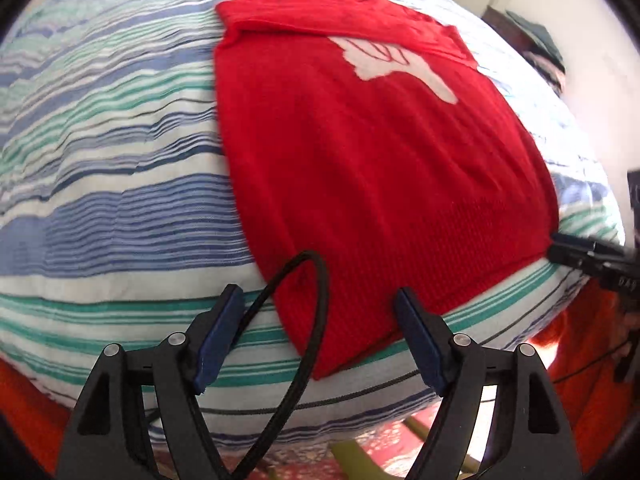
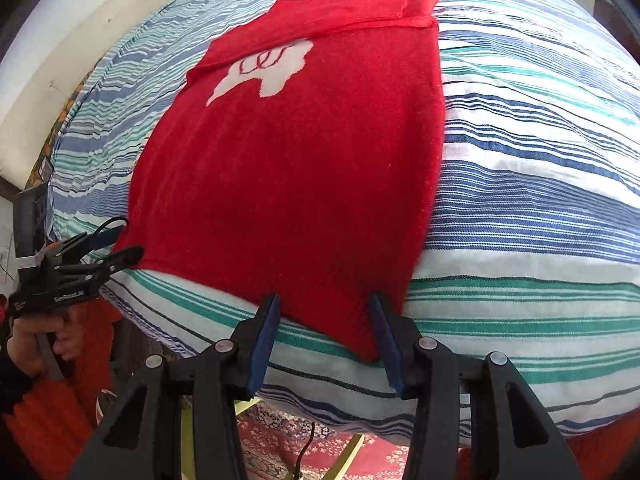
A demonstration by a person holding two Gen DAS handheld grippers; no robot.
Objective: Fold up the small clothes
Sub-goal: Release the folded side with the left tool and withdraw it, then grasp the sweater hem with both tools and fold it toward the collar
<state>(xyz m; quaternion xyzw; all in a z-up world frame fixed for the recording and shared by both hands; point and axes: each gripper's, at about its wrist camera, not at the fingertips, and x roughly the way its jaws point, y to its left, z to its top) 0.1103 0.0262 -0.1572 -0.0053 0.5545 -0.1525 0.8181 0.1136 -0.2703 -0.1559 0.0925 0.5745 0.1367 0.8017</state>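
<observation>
Red sweater [image 1: 360, 168] lies flat on the striped bedcover [image 1: 100, 184], sleeves folded in (ready for a lengthwise fold, likely). Left gripper [image 1: 320, 328] spread, empty, one hem corner between its fingers. Right gripper [image 2: 326, 336] half-spread around the other corner, not pinching. Bedcover bare either side.

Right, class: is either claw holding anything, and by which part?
Nothing held. Left claw and right claw stand open, each at a hem corner of the shirt.
</observation>
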